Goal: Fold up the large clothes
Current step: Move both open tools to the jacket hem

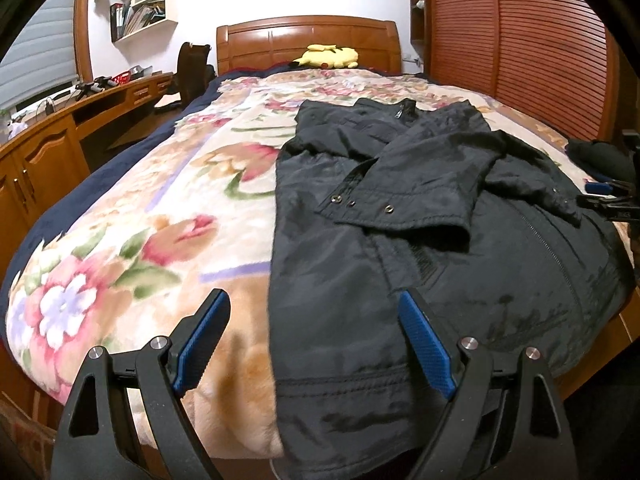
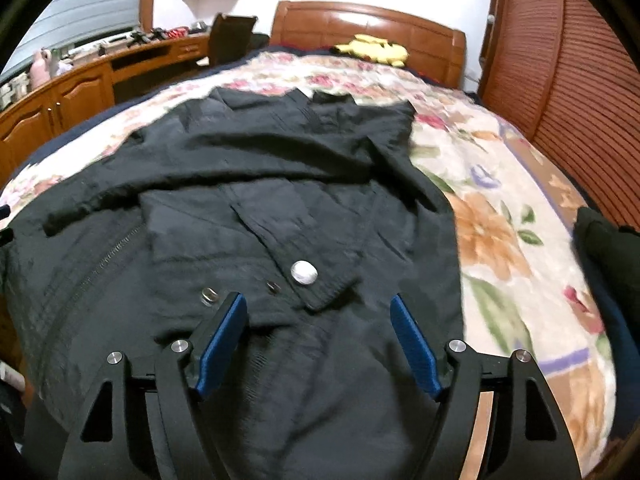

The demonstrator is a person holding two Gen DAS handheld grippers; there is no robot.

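A large black jacket (image 1: 400, 232) lies flat on the floral blanket (image 1: 160, 208), collar toward the headboard, both sleeves folded across its chest. My left gripper (image 1: 314, 304) is open and empty above the jacket's lower left hem. My right gripper (image 2: 318, 308) is open and empty over the jacket (image 2: 260, 200) just below a snap-buttoned cuff (image 2: 304, 272). The right gripper also shows at the right edge of the left wrist view (image 1: 612, 196).
A yellow plush toy (image 1: 326, 56) lies by the wooden headboard (image 1: 308, 36). A wooden desk with cabinets (image 1: 52, 152) runs along the left. A slatted wardrobe (image 1: 520, 48) stands on the right. Another dark garment (image 2: 608, 248) lies at the blanket's right edge.
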